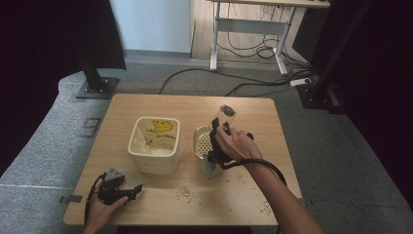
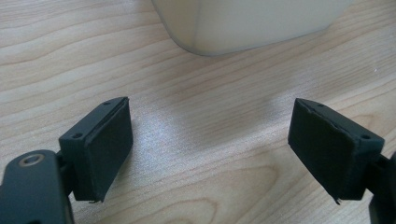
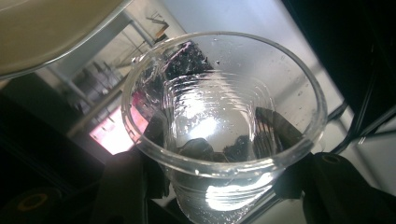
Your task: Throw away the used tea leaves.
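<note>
Right gripper (image 1: 217, 127) raised, tilted up, jaws clamped; left gripper (image 1: 136, 189) low, jaws wide apart.

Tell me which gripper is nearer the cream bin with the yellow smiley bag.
Left. The left gripper rests open just before the cream bin; the right gripper holds a clear cup farther off, beyond the strainer.

Landmark: light wooden table (image 1: 146, 105), rectangular, pale grain, crumbs scattered on near right part. Grey carpet floor (image 1: 331, 161) all around table. Beyond table's far left corner: black stand base (image 1: 96, 88) with upright post. Beyond table's far edge: white wall panel (image 1: 151, 24), then white-framed desk (image 1: 253, 27) on wooden flooring, black cables (image 1: 253, 51) tangled beneath it, more cables running across carpet toward table. Far right of table: dark curtain (image 1: 380, 73). Far left: another dark curtain (image 1: 44, 53). Light even, bright glare beyond desk.
</note>
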A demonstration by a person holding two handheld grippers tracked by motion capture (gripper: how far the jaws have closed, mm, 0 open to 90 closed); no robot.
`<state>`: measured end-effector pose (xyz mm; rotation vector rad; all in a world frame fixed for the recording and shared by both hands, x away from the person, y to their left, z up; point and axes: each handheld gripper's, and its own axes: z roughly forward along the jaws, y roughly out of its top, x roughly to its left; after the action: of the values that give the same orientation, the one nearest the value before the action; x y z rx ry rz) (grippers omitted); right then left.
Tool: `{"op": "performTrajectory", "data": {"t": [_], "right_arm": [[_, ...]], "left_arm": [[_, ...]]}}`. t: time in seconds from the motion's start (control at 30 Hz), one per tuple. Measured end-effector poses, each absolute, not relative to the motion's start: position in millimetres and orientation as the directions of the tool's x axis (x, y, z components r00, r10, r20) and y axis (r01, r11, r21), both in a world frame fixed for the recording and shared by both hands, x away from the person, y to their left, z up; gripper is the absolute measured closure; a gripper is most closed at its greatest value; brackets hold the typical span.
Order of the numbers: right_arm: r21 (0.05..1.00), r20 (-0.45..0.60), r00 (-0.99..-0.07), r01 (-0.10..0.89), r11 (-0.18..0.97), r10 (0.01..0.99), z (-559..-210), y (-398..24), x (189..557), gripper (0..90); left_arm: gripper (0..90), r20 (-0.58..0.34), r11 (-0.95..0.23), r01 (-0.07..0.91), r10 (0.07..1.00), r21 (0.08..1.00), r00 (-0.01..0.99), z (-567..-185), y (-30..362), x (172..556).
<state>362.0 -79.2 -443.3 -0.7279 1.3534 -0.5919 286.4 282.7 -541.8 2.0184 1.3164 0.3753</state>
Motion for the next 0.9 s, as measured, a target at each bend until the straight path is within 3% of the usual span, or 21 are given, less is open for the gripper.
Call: {"op": "performTrajectory", "data": {"t": [0.07,0.13,0.17,0.23,0.27,0.33,0.37,0.43,0.5,0.57,0.6,0.67,0.73,0.8,0.87,0.9], "right_arm": [[-0.672,-0.732,0.129,0.018,0.74,-0.669,-430.8,-78.4,368.8,50.0],[-0.774,-0.629,0.149,-0.026,0.633,-0.763,-443.7,-78.8,362.4,50.1],[-0.763,-0.643,0.151,-0.04,0.645,-0.751,-444.7,-77.0,360.2,50.3],[-0.649,-0.755,0.124,-0.012,0.76,-0.643,-432.1,-73.9,365.9,50.3],[-0.663,-0.742,0.124,0.007,0.748,-0.659,-433.6,-75.1,367.2,50.3],[-0.742,-0.668,0.131,-0.051,0.668,-0.732,-444.5,-74.3,360.3,50.7],[-0.705,-0.707,0.126,-0.054,0.707,-0.696,-439.6,-72.6,361.5,51.0],[-0.611,-0.783,0.122,0.033,0.791,-0.61,-426.6,-73.7,370.0,51.1],[-0.74,-0.67,0.126,-0.03,0.672,-0.732,-443.6,-70.3,361.0,51.6],[-0.672,-0.738,0.106,-0.036,0.739,-0.666,-435.3,-69.3,363.9,52.0],[-0.654,-0.747,0.116,0.047,0.755,-0.654,-428.5,-72.5,371.1,51.9],[-0.751,-0.658,0.104,-0.028,0.659,-0.746,-443.0,-71.9,362.2,52.3],[-0.73,-0.683,0.109,-0.062,0.681,-0.722,-443.7,-70.8,359.1,52.7],[-0.635,-0.763,0.114,0.05,0.771,-0.636,-425.3,-74.3,371.2,52.5],[-0.781,-0.622,0.112,-0.023,0.624,-0.775,-445.8,-74.3,361.3,52.6],[-0.771,-0.635,0.117,-0.045,0.635,-0.764,-448.1,-73.2,359.4,52.7]], "left_arm": [[13.8,-0.124,-0.25,0.686,0.886,0.683,0.446,-542.0,282.9,286.3],[13.8,-0.123,-0.252,0.688,0.887,0.68,0.446,-541.7,282.6,286.5],[13.8,-0.124,-0.252,0.688,0.886,0.68,0.447,-541.6,282.8,286.5],[13.8,-0.126,-0.249,0.687,0.886,0.683,0.447,-541.8,283.3,286.4],[13.8,-0.126,-0.248,0.687,0.886,0.683,0.446,-541.8,283.2,286.5],[13.8,-0.123,-0.253,0.687,0.885,0.681,0.449,-541.7,283.2,286.5],[13.8,-0.124,-0.254,0.687,0.884,0.68,0.45,-541.5,283.7,286.3],[13.9,-0.131,-0.246,0.689,0.885,0.682,0.446,-541.6,284.1,286.3],[13.8,-0.129,-0.249,0.69,0.885,0.68,0.447,-541.4,283.6,286.5],[13.9,-0.132,-0.247,0.689,0.884,0.681,0.448,-541.5,284.4,285.8],[13.8,-0.133,-0.246,0.689,0.884,0.681,0.447,-541.5,284.6,285.7],[13.8,-0.133,-0.248,0.691,0.884,0.679,0.448,-541.2,284.6,286.2],[13.8,-0.133,-0.25,0.691,0.883,0.678,0.45,-541.1,284.7,286.3],[13.9,-0.135,-0.246,0.689,0.884,0.682,0.449,-541.5,285.1,285.8],[13.8,-0.132,-0.248,0.692,0.885,0.678,0.447,-541.1,284.5,286.4],[13.8,-0.133,-0.248,0.693,0.884,0.677,0.448,-541.0,284.4,286.5]]}}
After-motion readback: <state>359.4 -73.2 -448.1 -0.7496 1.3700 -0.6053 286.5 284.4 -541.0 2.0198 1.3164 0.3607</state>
